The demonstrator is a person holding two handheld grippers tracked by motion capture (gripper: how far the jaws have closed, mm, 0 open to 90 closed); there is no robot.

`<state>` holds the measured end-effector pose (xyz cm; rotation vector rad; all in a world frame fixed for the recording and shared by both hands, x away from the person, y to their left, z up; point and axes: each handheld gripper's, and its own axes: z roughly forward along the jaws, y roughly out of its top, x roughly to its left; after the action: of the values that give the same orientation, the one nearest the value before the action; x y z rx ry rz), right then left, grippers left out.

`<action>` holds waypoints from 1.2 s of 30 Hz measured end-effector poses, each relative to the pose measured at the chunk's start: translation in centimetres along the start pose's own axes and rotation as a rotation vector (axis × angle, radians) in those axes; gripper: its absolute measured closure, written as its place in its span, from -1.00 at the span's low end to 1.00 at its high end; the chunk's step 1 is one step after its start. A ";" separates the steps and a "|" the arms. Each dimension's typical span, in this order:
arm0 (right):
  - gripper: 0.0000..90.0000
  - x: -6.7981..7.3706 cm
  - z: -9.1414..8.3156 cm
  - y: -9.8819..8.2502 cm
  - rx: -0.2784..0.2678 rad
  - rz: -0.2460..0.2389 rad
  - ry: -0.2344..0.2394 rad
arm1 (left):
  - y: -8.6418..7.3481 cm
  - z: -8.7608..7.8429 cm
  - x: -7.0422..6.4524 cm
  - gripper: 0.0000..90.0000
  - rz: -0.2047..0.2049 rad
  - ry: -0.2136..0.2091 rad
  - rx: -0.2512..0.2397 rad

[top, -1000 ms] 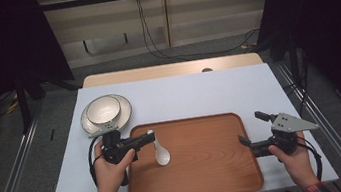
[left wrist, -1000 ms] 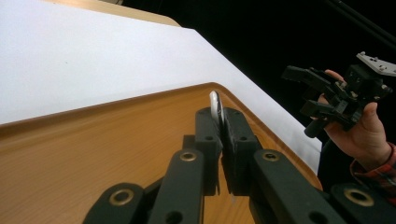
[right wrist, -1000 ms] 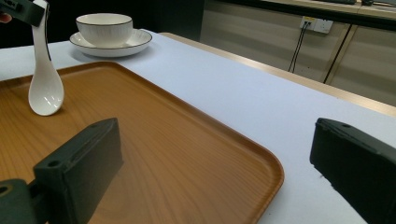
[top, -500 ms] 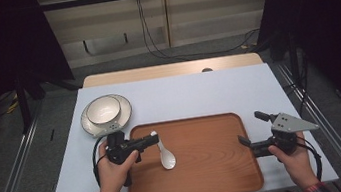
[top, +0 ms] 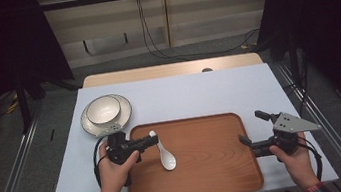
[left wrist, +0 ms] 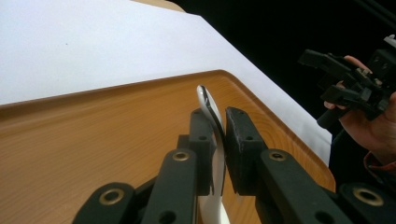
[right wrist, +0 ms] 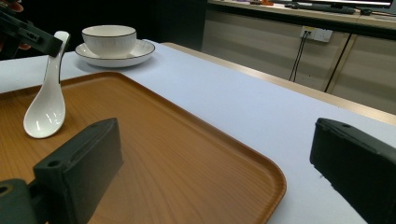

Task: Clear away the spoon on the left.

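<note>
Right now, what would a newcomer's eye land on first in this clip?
First, the white spoon, its handle pinched by the left gripper and its scoop low over the left part of the wooden tray. Next, the white bowl on its saucer, beyond the tray's left corner. At the tray's right edge the right gripper stands open, holding nothing.

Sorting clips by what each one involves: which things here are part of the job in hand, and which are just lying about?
In use:
- white spoon, handle clamped in the left gripper, bowl end resting on the tray
- wooden tray

Lying about:
- white bowl on its saucer
- right gripper, open and holding nothing
</note>
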<state>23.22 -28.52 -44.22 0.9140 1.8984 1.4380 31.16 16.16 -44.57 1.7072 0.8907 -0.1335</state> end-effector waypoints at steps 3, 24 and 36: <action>-0.96 0.0 0.0 0.0 0.000 -0.001 0.000 | -0.1 0.2 0.0 0.79 0.004 0.008 0.009; -0.97 0.0 -0.1 -0.1 0.008 -0.006 0.013 | -0.9 1.7 0.7 0.68 0.008 0.048 0.090; -0.97 -0.1 0.0 -0.1 0.013 -0.005 0.007 | -1.1 2.9 0.8 0.59 0.016 0.064 0.134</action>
<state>23.24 -28.64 -44.33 0.9108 1.9154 1.4292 32.11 14.09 -46.85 1.8516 0.9332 -0.1311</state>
